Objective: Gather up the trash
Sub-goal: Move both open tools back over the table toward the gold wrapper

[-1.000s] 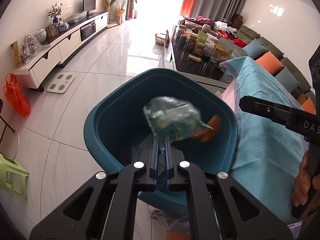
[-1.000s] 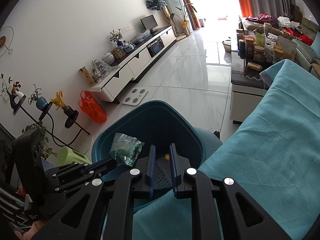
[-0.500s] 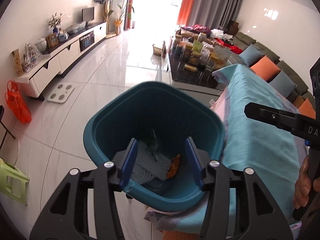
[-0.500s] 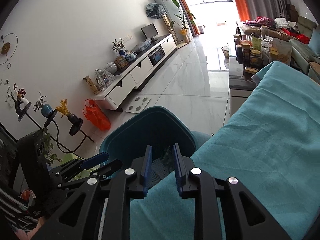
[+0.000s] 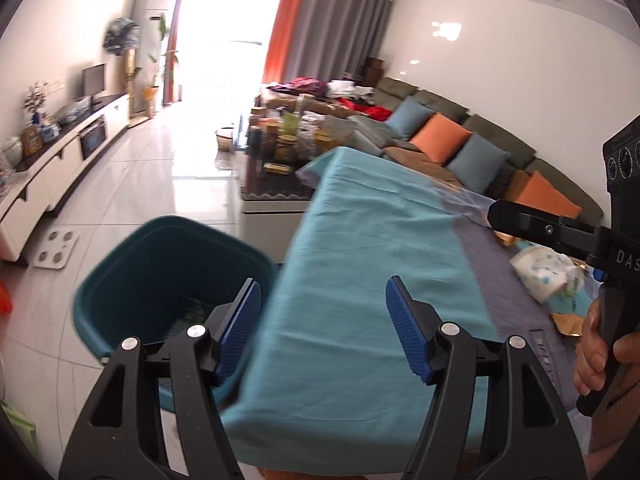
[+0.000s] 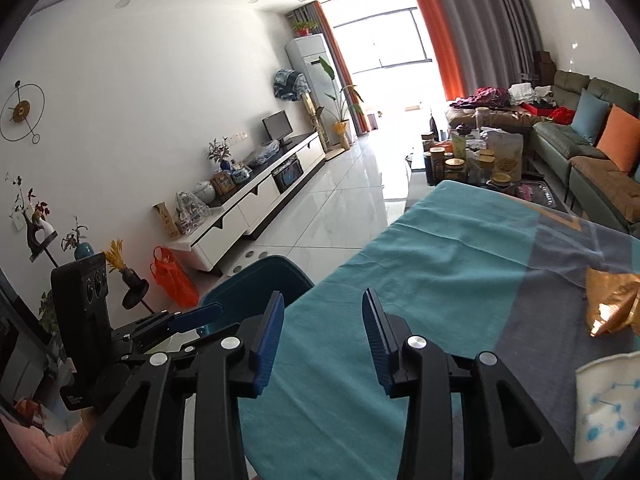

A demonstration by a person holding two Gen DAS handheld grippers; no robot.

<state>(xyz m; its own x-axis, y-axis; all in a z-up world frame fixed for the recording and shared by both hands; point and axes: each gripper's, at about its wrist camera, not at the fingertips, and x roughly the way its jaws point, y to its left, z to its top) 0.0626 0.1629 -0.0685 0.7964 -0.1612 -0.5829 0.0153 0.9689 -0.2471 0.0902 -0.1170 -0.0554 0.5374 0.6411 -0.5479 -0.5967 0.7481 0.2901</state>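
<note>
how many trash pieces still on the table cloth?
3 visible: white printed wrapper beside the right hand-held gripper, gold wrapper beyond it, another gold scrap nearer. More may be hidden.

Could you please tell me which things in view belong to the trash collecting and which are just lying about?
Part of the job:
teal bin
white wrapper
gold wrapper
left gripper and right gripper, both opening and empty

Just lying about:
sofa cushions
jars
orange bag
bathroom scale

Home living room, sofa (image 5: 472,136) with cushions ahead-right of the claw, TV cabinet (image 6: 256,196) left, curtained window (image 6: 400,36) beyond
</note>
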